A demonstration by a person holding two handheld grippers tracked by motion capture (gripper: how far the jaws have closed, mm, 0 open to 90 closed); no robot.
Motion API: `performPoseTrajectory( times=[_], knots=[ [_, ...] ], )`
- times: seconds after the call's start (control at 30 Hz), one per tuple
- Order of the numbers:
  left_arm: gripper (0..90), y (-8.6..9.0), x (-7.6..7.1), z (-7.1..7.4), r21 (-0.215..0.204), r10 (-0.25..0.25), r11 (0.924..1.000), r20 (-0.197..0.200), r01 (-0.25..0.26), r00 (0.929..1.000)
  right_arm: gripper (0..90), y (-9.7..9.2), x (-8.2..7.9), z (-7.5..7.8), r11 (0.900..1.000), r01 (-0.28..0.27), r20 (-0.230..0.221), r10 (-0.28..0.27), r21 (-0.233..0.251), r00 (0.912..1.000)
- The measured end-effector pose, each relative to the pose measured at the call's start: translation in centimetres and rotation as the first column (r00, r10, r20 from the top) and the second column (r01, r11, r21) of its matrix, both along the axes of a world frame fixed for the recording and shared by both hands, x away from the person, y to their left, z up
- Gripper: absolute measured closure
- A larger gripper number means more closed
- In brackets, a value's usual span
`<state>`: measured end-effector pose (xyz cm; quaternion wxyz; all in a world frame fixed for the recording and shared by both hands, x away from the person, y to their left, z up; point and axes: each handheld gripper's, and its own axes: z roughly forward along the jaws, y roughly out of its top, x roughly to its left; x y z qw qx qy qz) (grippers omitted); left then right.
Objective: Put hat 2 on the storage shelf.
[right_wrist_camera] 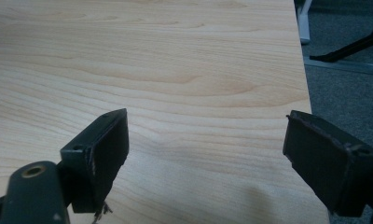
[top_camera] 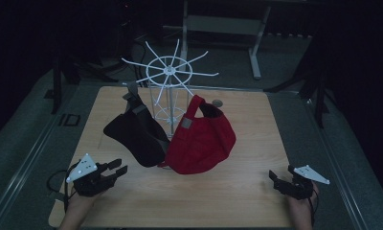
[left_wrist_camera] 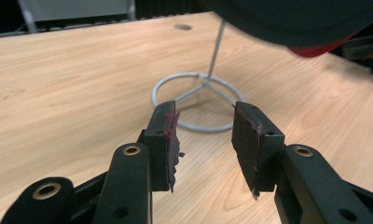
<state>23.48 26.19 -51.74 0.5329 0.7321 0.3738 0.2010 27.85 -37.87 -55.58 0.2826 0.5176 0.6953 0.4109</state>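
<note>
There are two caps and one white wire rack (top_camera: 169, 79) on the wooden surface (top_camera: 237, 191). The black cap (top_camera: 134, 136) and the red cap (top_camera: 201, 139) hang side by side from the rack, touching each other near the middle. There are two grippers. The left gripper (top_camera: 118, 168) sits near the front left edge, just in front of the black cap, with its fingers (left_wrist_camera: 162, 144) spread a bit and nothing between them. The right gripper (top_camera: 274, 177) sits near the front right corner, fingers (right_wrist_camera: 105, 149) spread wide and empty. The left gripper view shows the rack's round foot (left_wrist_camera: 198, 100), half hidden from above. The right gripper view shows the surface's edge and the grey floor (right_wrist_camera: 343, 88). Bare wood lies between both grippers.
</note>
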Motion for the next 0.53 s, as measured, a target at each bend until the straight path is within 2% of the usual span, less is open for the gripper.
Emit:
performPoseTrajectory(
  times=[0.1,0.27,0.53],
  knots=[
    [60.9,0.3,-0.2,-0.6,-0.016,0.007,0.9999,-0.009,-0.007,0.9999,14.1,0.0,0.0,0.0,1.0,0.0,-0.002,0.0,0.003,1.0],
    [60.9,0.4,-0.5,-1.7,-0.013,0.014,0.9998,-0.033,-0.015,0.9994,14.1,0.0,0.0,0.0,1.0,0.001,-0.001,-0.001,-0.006,1.0],
    [60.9,0.8,-0.6,-2.4,-0.028,0.028,0.9992,-0.048,-0.029,0.9985,14.1,0.0,0.0,0.0,1.0,0.001,0.001,-0.001,-0.007,1.0]
  ],
)
